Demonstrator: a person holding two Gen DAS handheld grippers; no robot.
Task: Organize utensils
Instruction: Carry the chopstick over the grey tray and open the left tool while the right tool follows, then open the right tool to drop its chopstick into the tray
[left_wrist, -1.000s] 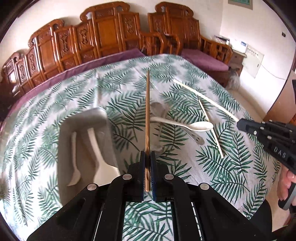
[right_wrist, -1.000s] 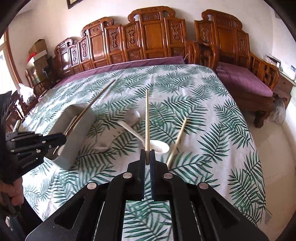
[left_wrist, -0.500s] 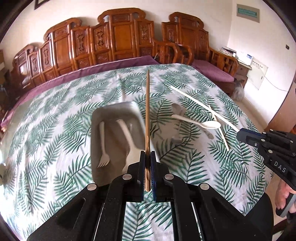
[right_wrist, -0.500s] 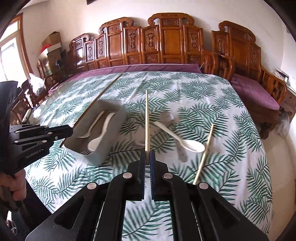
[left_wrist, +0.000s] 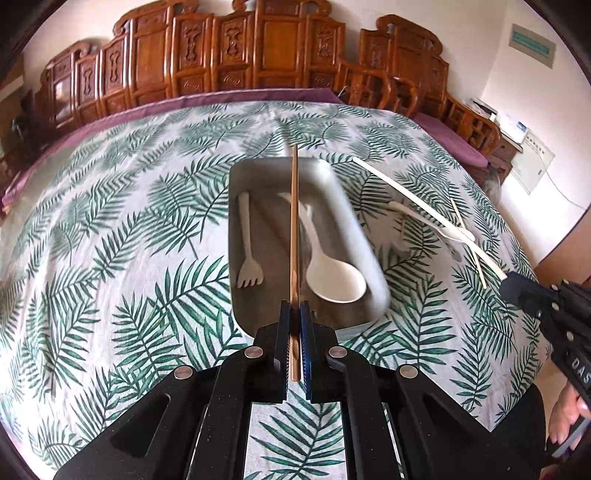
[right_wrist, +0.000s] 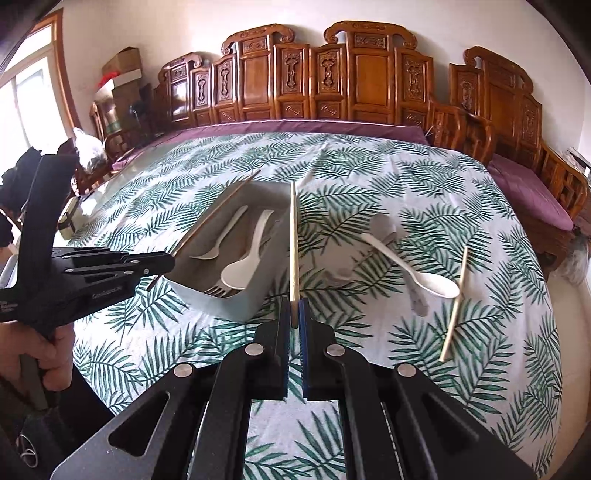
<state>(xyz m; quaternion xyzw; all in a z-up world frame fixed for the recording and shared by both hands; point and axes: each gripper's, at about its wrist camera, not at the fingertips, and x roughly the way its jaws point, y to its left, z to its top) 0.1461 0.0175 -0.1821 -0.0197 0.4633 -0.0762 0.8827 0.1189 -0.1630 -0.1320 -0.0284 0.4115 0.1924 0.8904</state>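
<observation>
My left gripper (left_wrist: 294, 306) is shut on a brown chopstick (left_wrist: 294, 221) that points forward over a grey tray (left_wrist: 351, 218). In the tray lie a white fork (left_wrist: 245, 240) and a white spoon (left_wrist: 332, 280). My right gripper (right_wrist: 294, 302) is shut on a pale chopstick (right_wrist: 293, 240), held just right of the tray's wall (right_wrist: 243, 306). Each gripper shows in the other's view: the right gripper (left_wrist: 511, 286) at the right edge, the left gripper (right_wrist: 168, 260) at the left. On the leaf-print cloth lie a white spoon (right_wrist: 413, 269) and another pale chopstick (right_wrist: 456, 306).
A grey metal utensil (right_wrist: 419, 301) lies partly under the white spoon. Carved wooden benches (right_wrist: 332, 85) stand behind the table, and a purple cushion (right_wrist: 528, 188) lies on the right one. A small box (right_wrist: 70, 218) sits at the table's left edge. A hand (right_wrist: 51, 354) grips the left tool.
Both grippers have swung left with their chopsticks. The tray has slid from the left of the left wrist view to right under the brown chopstick. The loose spoon and chopstick have shifted right.
</observation>
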